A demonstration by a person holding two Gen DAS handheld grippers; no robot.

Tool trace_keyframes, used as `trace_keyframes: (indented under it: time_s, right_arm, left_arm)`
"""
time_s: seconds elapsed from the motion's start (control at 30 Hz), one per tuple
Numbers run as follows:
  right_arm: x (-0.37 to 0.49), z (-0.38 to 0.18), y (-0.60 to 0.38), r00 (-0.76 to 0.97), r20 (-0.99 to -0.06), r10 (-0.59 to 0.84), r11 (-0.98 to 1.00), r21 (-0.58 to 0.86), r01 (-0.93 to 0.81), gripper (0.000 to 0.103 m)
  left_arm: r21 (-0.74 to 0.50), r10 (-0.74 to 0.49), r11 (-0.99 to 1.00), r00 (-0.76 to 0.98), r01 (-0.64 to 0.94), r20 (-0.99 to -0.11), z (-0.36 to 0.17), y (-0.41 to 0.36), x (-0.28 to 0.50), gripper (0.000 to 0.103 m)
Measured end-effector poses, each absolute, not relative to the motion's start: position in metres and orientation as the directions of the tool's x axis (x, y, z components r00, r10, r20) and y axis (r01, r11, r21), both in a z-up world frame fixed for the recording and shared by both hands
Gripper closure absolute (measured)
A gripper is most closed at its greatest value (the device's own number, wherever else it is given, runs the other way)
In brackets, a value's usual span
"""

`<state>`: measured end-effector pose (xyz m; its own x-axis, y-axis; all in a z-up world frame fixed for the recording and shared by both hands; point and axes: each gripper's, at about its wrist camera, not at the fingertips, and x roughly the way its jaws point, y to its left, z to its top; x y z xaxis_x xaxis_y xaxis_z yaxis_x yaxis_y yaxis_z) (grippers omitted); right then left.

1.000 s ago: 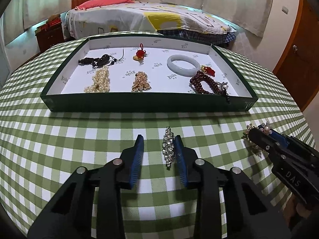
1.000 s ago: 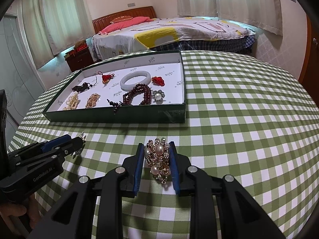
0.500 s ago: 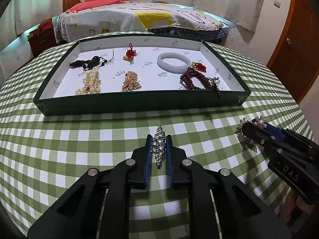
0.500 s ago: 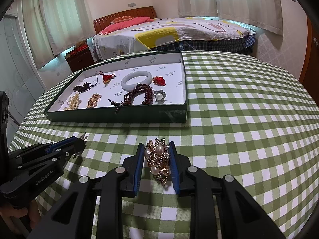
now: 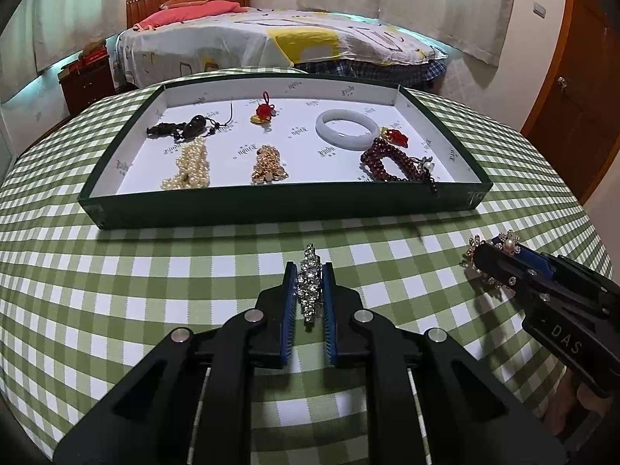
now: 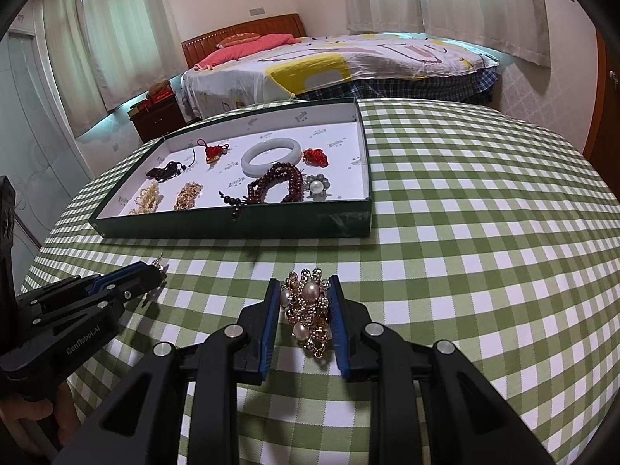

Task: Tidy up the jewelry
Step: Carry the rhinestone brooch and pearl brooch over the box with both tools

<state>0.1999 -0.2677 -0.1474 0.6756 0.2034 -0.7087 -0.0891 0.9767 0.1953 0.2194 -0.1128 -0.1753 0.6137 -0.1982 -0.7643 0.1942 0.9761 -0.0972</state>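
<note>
My left gripper [image 5: 309,271] is shut on a long silver rhinestone clip [image 5: 309,287], held just above the checked cloth in front of the tray. My right gripper [image 6: 305,285] is shut on a gold brooch with pearls [image 6: 307,312], also over the cloth; it shows at the right of the left wrist view [image 5: 489,252]. The green tray with a white floor [image 5: 271,209] lies beyond both. It holds a white bangle [image 5: 347,128], dark red beads [image 5: 391,164], a pearl strand [image 5: 190,166], a gold chain [image 5: 268,164], red charms and a dark cord piece.
The round table has a green and white checked cloth [image 5: 116,290]. A bed [image 5: 290,42] stands behind the table, a dark nightstand [image 5: 87,81] to its left, and a wooden door [image 5: 577,89] at the right.
My left gripper closed on the rhinestone clip and lifted it slightly, drawing a little nearer the tray. My right gripper has kept its hold on the pearl brooch and barely moved.
</note>
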Motion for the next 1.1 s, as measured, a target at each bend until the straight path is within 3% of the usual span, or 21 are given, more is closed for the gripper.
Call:
trace_keyframes:
  time_s: [0.63,1.1]
  right_arm:
    - [0.198,-0.123,-0.247,0.718,-0.661,0.22,0.975,0.177,-0.137,0.078]
    - [0.234,-0.063,-0.22,0.803,-0.538,0.256,0.967,0.148,-0.209,0.078]
  left_arm:
    - [-0.107,-0.199,0.979,0.685,0.176,-0.701,-0.147,-0.09,0.216,0.09]
    - [-0.111,-0.197,0.98,0.788,0.163,-0.583,-0.089,-0.075,0.246,0.09]
